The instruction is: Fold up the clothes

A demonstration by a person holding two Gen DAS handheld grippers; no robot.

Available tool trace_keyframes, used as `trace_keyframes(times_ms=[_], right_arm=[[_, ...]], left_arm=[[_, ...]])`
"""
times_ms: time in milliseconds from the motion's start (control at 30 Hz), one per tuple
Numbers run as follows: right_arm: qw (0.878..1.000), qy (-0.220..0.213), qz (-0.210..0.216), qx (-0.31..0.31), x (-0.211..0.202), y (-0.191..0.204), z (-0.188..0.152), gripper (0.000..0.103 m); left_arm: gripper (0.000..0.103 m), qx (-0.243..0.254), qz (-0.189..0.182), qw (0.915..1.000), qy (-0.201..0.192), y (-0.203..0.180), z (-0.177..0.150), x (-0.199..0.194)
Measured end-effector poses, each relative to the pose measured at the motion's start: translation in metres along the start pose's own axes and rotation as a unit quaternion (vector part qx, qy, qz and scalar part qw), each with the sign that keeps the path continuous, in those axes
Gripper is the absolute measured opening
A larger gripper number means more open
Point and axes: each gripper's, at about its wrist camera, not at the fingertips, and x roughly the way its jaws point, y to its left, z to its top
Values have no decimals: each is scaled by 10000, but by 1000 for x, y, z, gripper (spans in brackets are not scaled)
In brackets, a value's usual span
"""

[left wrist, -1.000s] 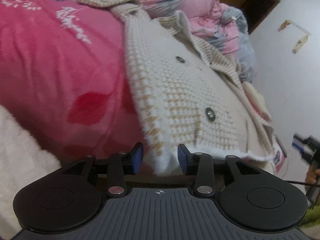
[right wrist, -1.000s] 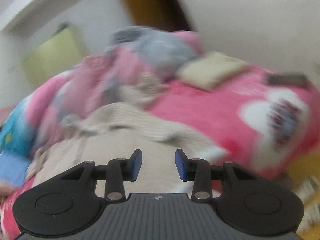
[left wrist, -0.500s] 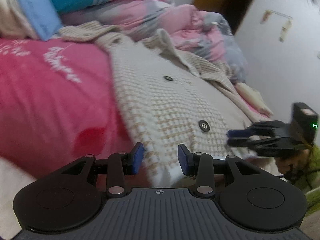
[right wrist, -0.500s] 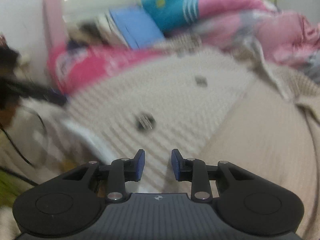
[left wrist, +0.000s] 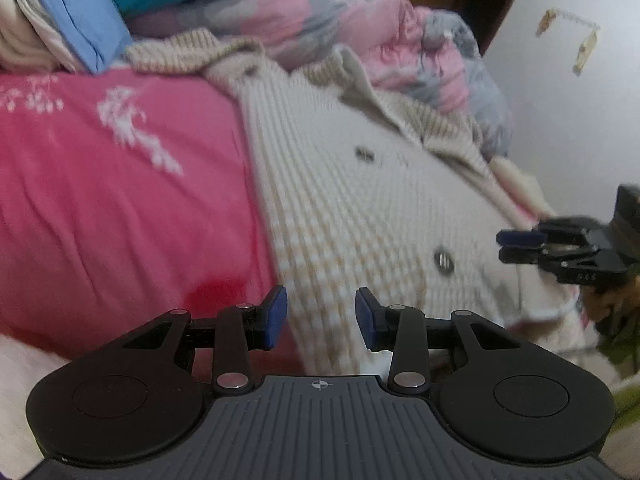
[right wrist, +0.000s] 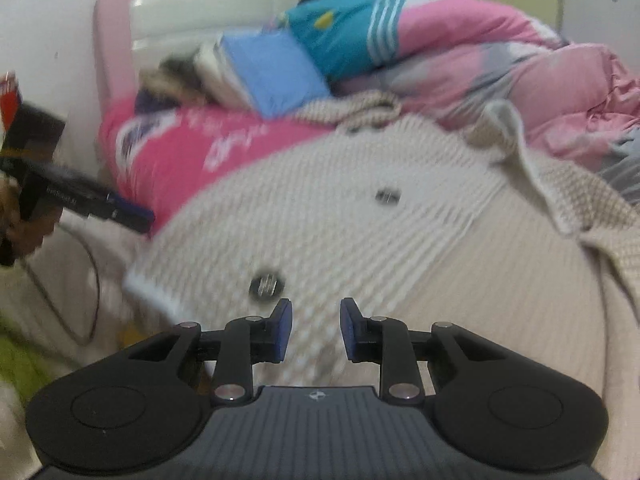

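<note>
Cream knit cardigan (left wrist: 360, 200) spread flat on pink bed cover (left wrist: 120, 208), filling centre and right of left wrist view; dark buttons (left wrist: 443, 261) down its front. Left tongs (left wrist: 321, 317) at bottom centre, jaws partly apart over cardigan's lower left edge, gripping nothing. Right tongs (right wrist: 315, 330) at bottom centre of right wrist view, jaws just been closing, narrow gap left, only knit beneath, not pinched. Pink-grey quilt (left wrist: 360, 32) bunched at upper centre; blue folded cloth (left wrist: 76, 12) at upper left.
</note>
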Motion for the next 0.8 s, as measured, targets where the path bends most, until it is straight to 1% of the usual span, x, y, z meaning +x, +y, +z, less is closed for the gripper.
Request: trace_keyframes(times_ms=[67, 133, 200, 233, 300, 367, 433, 467, 533, 567, 633, 667, 733, 800], right_arm=[[10000, -45, -9, 78, 9, -7, 5, 27], [9998, 27, -86, 171, 23, -14, 9, 27], [9994, 48, -203, 285, 33, -22, 18, 27], [9990, -23, -270, 354, 38, -28, 27, 27], [9978, -174, -374, 522, 49, -38, 44, 28], [9948, -357, -313, 899, 64, -53, 60, 28], [9895, -455, -70, 1367, 87, -71, 69, 28], [9864, -454, 44, 1581, 100, -80, 69, 28], [9801, -355, 208, 1942, 127, -95, 64, 28], [9771, -289, 242, 2092, 140, -101, 59, 28], [9726, -204, 236, 2304, 159, -110, 44, 28], [9704, -310, 315, 2376, 161, -113, 38, 27], [9656, -490, 463, 2513, 159, -118, 30, 27], [9597, -575, 610, 2681, 158, -124, 25, 27]], left_arm=[[37, -43, -43, 9999, -161, 3, 18, 10], [37, -130, -61, 9994, -316, 8, 37, 23], [37, -293, -32, 9985, -466, 17, 59, 41], [38, -305, 35, 9980, -560, 22, 72, 51], [39, -198, 383, 9962, -760, 31, 98, 72], [45, -232, 728, 9937, -825, 44, 123, 94], [48, -630, 1044, 9887, -871, 68, 148, 115], [50, -979, 1065, 9855, -888, 84, 157, 122], [54, -1767, 1018, 9747, -920, 116, 172, 135], [57, -2169, 975, 9668, -940, 132, 177, 140], [63, -2732, 1011, 9506, -1075, 154, 185, 146], [67, -2991, 1038, 9416, -1150, 165, 189, 149], [69, -3501, 1091, 9213, -1296, 186, 196, 156], [70, -3819, 1494, 9002, -1468, 195, 198, 160]])
